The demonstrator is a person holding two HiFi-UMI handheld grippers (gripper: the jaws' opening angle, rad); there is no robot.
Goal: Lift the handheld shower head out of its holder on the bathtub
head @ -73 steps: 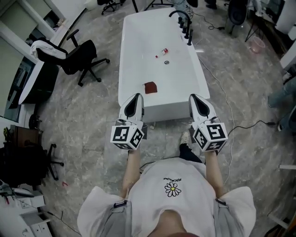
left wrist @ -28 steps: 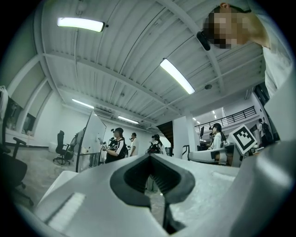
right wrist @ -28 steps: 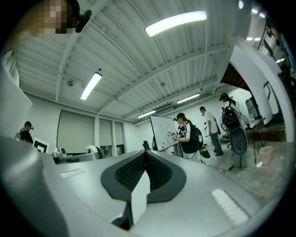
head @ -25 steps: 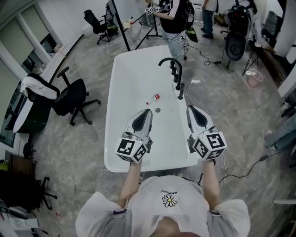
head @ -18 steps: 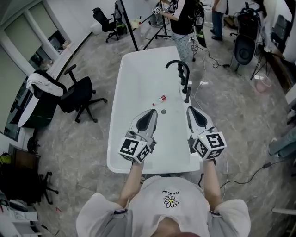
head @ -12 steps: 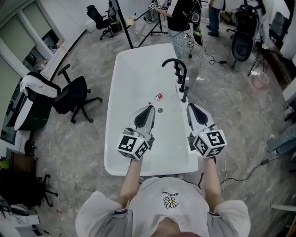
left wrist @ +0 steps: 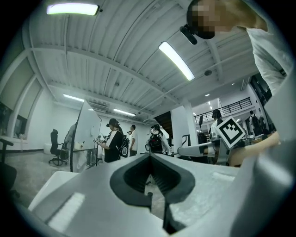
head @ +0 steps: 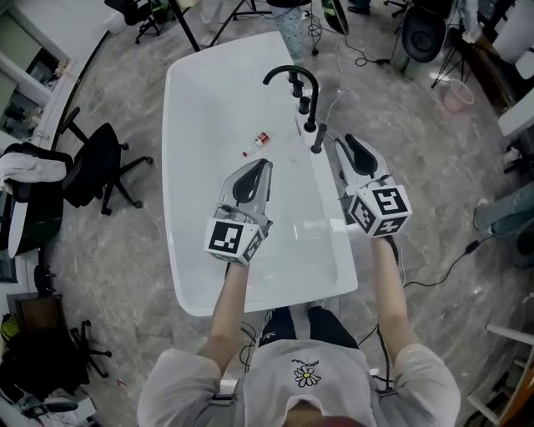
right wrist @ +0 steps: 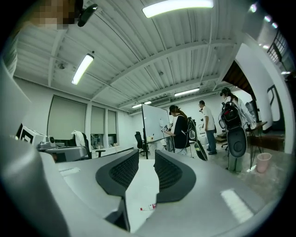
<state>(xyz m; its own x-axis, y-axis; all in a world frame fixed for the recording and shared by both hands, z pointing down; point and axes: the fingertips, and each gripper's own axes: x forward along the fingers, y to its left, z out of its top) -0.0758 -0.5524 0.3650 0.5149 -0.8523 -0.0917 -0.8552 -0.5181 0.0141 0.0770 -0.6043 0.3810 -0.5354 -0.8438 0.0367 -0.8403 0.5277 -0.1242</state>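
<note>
Bathtub (head: 172, 192) — shower head (head: 318, 138) upright on right edge, faucet (head: 285, 71) just beyond.

A lab-like open office rigged for recording: a freestanding bathtub (head: 172, 208) sits on a grey stone-patterned floor (head: 117, 258) among an office chair (head: 96, 164) and cables (head: 438, 268), with a whiteboard (right wrist: 151, 121), standing people (right wrist: 180, 132) and strip lights (right wrist: 178, 7) beyond.
</note>
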